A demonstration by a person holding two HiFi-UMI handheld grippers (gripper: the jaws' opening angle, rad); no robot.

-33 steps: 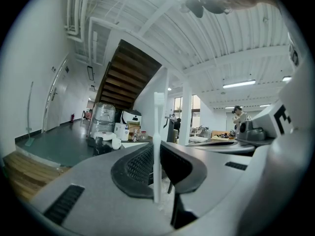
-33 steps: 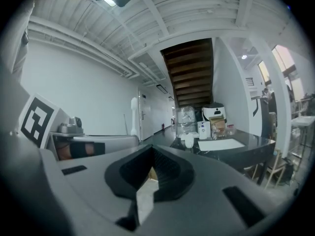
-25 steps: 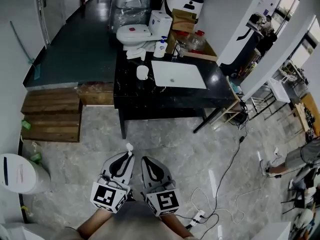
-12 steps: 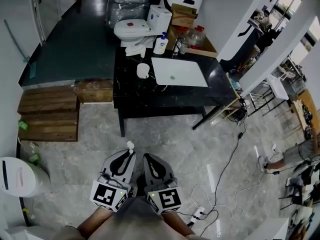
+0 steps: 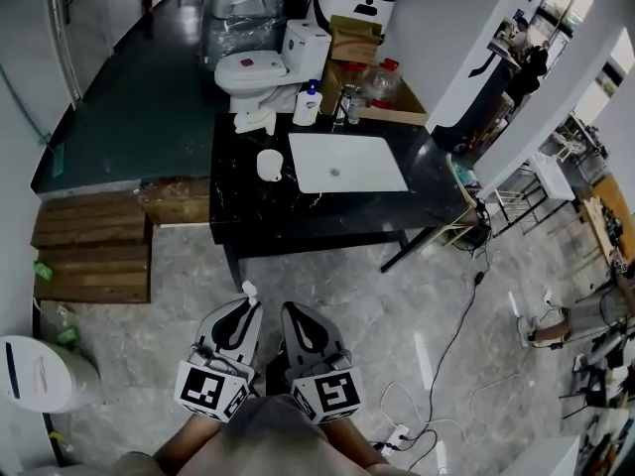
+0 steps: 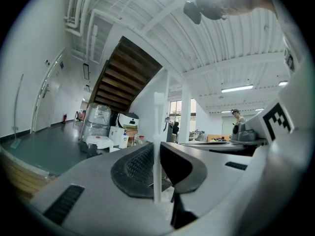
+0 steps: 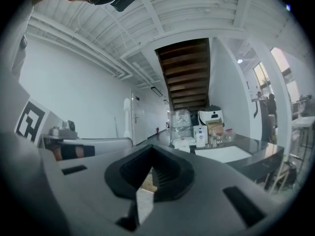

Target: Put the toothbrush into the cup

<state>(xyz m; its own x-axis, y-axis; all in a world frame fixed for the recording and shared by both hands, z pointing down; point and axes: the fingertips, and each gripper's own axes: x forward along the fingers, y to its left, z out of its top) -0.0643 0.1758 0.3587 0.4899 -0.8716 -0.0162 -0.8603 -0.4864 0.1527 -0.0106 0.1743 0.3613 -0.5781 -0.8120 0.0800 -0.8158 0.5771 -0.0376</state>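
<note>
One slim white toothbrush (image 6: 158, 124) stands upright, pinched by left gripper (image 6: 157, 154).

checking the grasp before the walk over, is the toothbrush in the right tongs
No, the toothbrush stands clamped in the left tongs, and the right tongs hold nothing.

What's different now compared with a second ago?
The black counter with the cup has slid lower and leftward in the head view, so the person seems to be approaching it. Unchanged: the left gripper stays shut on the toothbrush; the right gripper stays empty.
</note>
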